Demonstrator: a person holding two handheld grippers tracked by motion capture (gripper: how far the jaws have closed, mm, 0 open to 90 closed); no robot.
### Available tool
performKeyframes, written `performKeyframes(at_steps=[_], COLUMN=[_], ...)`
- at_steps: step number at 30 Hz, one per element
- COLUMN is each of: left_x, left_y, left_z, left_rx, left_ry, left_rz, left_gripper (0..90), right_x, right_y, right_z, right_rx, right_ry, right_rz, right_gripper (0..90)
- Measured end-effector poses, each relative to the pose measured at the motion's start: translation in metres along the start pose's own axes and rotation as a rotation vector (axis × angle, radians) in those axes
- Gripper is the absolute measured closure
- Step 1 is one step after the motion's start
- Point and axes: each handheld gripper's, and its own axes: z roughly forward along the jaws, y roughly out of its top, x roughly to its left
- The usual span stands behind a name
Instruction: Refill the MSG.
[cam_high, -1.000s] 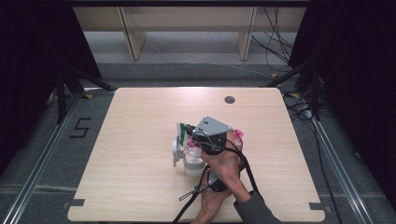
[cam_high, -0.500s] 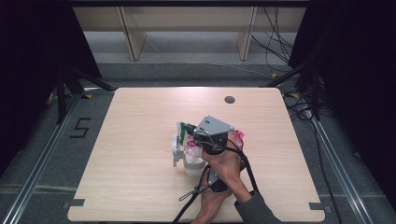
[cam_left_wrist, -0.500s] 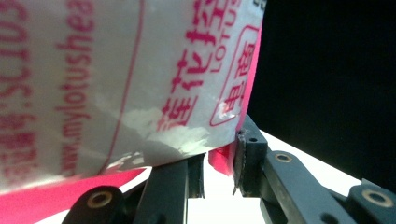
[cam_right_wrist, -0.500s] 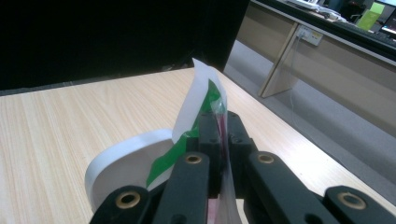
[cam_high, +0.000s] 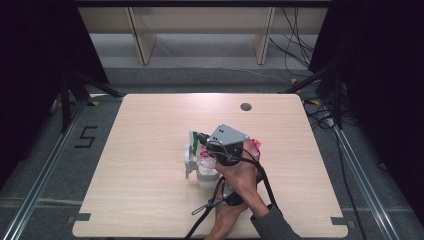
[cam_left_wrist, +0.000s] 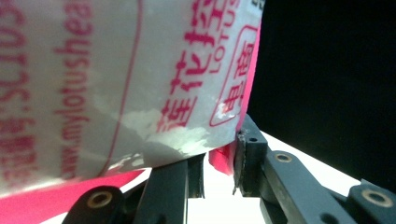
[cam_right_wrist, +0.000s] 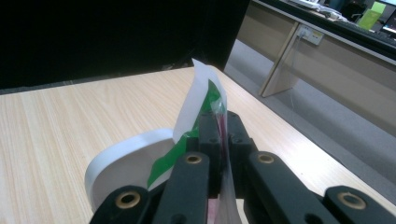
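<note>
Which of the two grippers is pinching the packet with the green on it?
The right gripper: its jaws are shut on the green-and-white packet. The left gripper is at the red-printed white packet instead.

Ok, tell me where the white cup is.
In the high view the white cup stands near the table's middle, just left of the person's hand, beneath the pink-printed plastic bag.

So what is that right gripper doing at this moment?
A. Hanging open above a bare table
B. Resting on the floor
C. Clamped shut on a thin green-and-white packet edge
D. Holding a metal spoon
C: in the right gripper view the right gripper has its black jaws pressed together on the edge of the green-and-white packet, above a white cup on the wooden table.
</note>
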Motion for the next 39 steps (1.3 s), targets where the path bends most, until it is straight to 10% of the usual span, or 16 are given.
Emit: performKeyframes(at_steps=[39], left_x=[0.0006], left_y=[0.0005], left_z=[-0.0011], left_rx=[0.003], left_ry=[-0.005], left_rz=[0.005], left_gripper=[76.1], right_x=[0.0026], right_y=[-0.0017], right_z=[0.0026], right_rx=[0.015], right_ry=[0.003], right_rz=[0.02], right_gripper=[89.2])
